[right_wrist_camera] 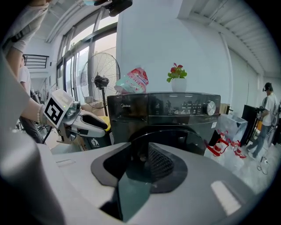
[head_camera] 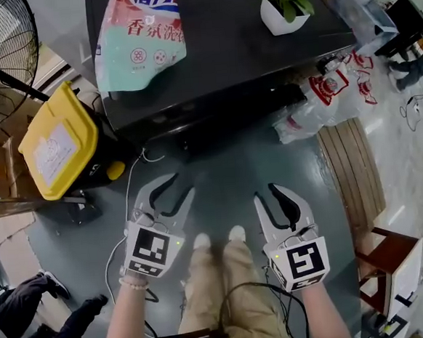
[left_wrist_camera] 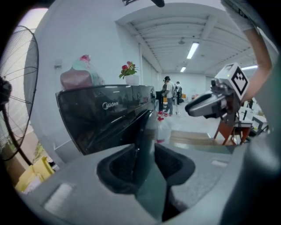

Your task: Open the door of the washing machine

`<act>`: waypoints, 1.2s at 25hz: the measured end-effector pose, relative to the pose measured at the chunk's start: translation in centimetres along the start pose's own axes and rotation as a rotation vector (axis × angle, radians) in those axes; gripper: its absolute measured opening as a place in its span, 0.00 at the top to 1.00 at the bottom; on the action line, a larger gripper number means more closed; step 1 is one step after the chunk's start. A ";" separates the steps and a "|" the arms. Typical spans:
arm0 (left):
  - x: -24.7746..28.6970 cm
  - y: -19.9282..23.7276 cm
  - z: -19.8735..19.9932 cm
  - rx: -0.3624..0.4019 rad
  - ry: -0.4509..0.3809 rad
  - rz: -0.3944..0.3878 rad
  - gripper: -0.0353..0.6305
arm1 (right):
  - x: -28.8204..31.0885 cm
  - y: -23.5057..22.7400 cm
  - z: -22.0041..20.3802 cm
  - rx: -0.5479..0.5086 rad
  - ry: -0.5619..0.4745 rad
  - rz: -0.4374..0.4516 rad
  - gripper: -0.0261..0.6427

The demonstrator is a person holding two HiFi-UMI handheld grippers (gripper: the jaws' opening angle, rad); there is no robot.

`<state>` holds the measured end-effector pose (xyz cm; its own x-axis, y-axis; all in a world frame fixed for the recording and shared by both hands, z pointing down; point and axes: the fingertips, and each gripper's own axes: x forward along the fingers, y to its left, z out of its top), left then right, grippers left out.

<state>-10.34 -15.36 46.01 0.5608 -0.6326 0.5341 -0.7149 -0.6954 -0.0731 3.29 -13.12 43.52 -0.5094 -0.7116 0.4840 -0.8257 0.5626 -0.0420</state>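
Ahead of left gripper (head_camera: 182,184) and right gripper (head_camera: 266,191) — washing machine (right_wrist_camera: 175,110), door (right_wrist_camera: 186,147) shut; both spread, pinching nothing.

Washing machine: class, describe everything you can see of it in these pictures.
The washing machine is a glossy black front-loader, standing upright on the grey floor. Its front carries a brand name, a row of buttons and a silver knob at the right; below sits the round dark door, shut. On its flat top rest a detergent bag and a white potted plant.
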 end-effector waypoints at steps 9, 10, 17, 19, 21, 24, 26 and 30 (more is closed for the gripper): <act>3.5 1.0 -2.7 -0.010 0.022 0.004 0.75 | 2.5 -1.0 -1.6 0.008 -0.003 0.001 0.80; 3.8 1.1 -3.0 -0.009 0.025 0.004 0.75 | 2.8 -1.1 -1.7 0.009 -0.005 0.000 0.80; 6.3 1.0 -5.5 -0.016 0.061 -0.002 0.75 | 3.6 -1.7 -3.1 0.008 0.006 -0.003 0.80; 6.9 1.2 -6.3 -0.017 0.073 0.007 0.74 | 3.9 -1.8 -3.7 0.011 0.008 -0.002 0.80; 7.4 1.4 -6.8 -0.024 0.076 0.018 0.74 | 4.2 -2.0 -4.3 0.010 0.012 0.001 0.80; 8.2 1.7 -7.7 -0.027 0.085 0.032 0.73 | 4.5 -2.0 -4.9 0.016 0.020 0.001 0.80; 8.9 1.9 -8.1 -0.021 0.092 0.036 0.73 | 4.6 -2.1 -5.2 0.022 0.021 -0.003 0.80; 10.3 2.3 -8.6 -0.019 0.102 0.039 0.72 | 4.7 -2.3 -5.8 0.032 0.028 -0.002 0.80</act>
<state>-9.79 -20.52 58.57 0.4880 -0.6202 0.6142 -0.7437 -0.6638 -0.0795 4.22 -15.29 50.98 -0.5010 -0.7005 0.5082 -0.8342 0.5472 -0.0682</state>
